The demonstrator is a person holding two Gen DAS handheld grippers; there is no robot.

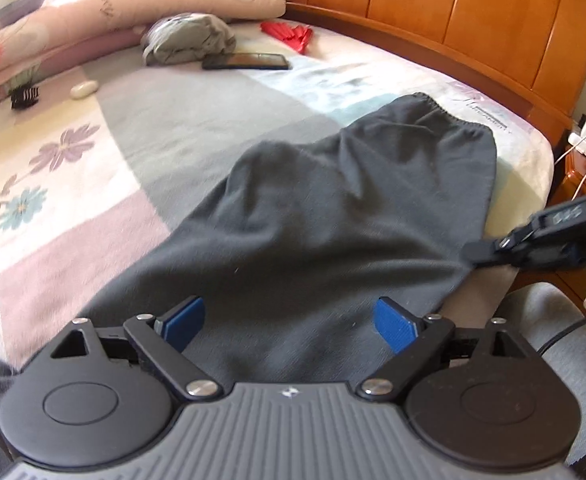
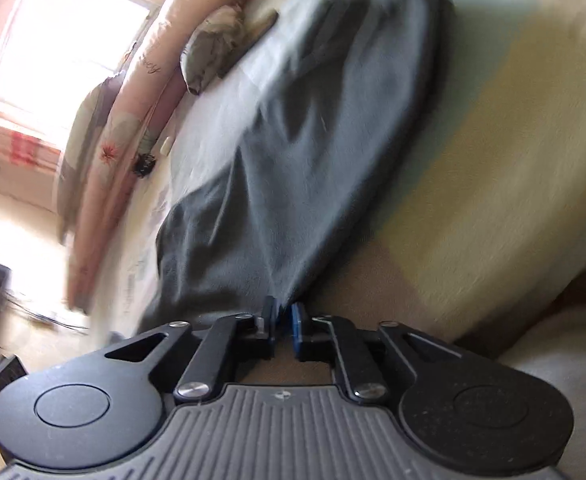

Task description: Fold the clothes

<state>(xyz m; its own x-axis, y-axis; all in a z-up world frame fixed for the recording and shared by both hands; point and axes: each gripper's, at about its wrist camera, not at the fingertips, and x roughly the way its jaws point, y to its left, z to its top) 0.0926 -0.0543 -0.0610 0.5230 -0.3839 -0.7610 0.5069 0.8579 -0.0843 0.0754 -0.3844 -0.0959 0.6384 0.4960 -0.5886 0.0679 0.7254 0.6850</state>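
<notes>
1 dark grey garment (image 1: 313,208) lies stretched along the bed (image 1: 105,168), its near corner pinched in the right gripper (image 2: 284,322), whose fingers are clamped together on the cloth. The left gripper (image 1: 289,324) hovers above the garment's near end, its 2 blue fingers (image 1: 393,328) wide apart. Farther off lie 1 phone (image 1: 247,61), 1 folded grey bundle (image 1: 189,38) and 1 red item (image 1: 289,34).

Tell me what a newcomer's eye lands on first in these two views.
First, the dark grey garment spread down the middle of the bed, its gathered waistband toward the wooden headboard. Next, the left gripper, blue pads wide open just above the cloth, and the right gripper pinching its near edge at the bed's side. Farther back lie a phone and something bright red.
</notes>
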